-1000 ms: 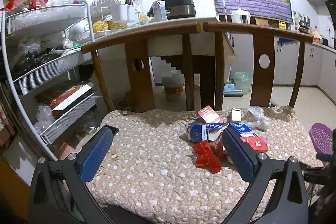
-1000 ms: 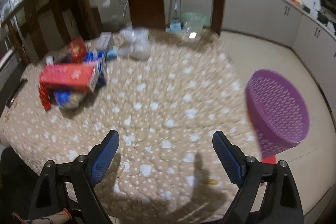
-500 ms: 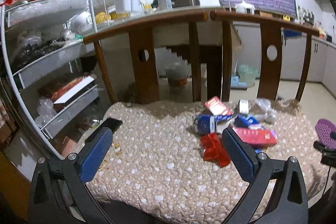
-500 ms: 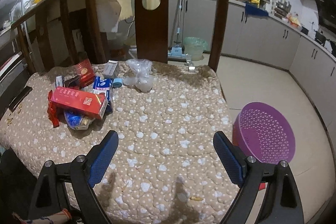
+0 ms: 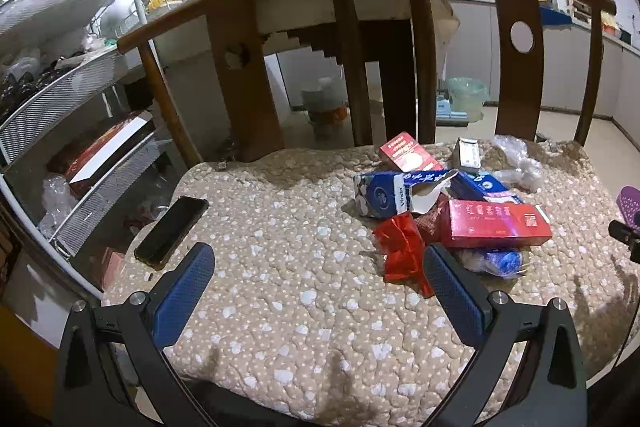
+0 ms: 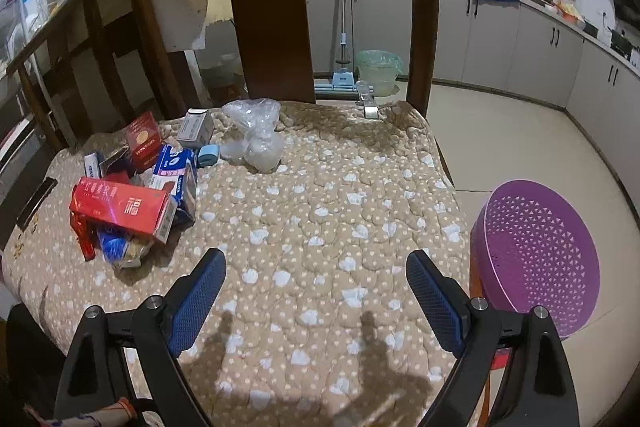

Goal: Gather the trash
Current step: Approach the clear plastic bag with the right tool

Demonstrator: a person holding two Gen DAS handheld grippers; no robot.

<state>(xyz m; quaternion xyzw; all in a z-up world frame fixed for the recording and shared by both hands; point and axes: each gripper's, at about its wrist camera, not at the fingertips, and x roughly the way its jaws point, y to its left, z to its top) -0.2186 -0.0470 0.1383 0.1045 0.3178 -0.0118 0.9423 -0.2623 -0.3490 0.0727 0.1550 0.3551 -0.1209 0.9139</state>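
We are holding both grippers over the padded seat cushion (image 5: pixel 280 267), and neither one is carrying anything. The left gripper (image 5: pixel 318 291) is standing with its jaws spread wide, only bare cushion between the blue pads, and the right gripper (image 6: pixel 316 291) is doing the same, wide open and empty. We judge that we are keeping them open because nothing has been picked yet and the pieces ahead are bulky boxes.

The trash is lying in a loose heap, right of centre in the left view and at the left edge in the right view. A long red box (image 5: pixel 496 225) is resting on top, propped across a torn blue carton (image 5: pixel 384 195) and a crumpled red wrapper (image 5: pixel 402 247), with a blue crinkled bag (image 5: pixel 496 261) poking out beneath. A smaller red box (image 5: pixel 406 153) and a clear plastic bag (image 6: pixel 254 137) are sitting further back, near the chair backs. The wrapper is lying just beside the left gripper's right pad, so we are probably lining up on that side of the pile first.

The purple basket (image 6: pixel 540 259) is standing off the cushion's edge at the lower right of the right view, likely placed there to receive what we collect. A dark phone (image 5: pixel 172 231) is lying at the cushion's left edge, apart from the heap; we are treating it as something to leave alone.
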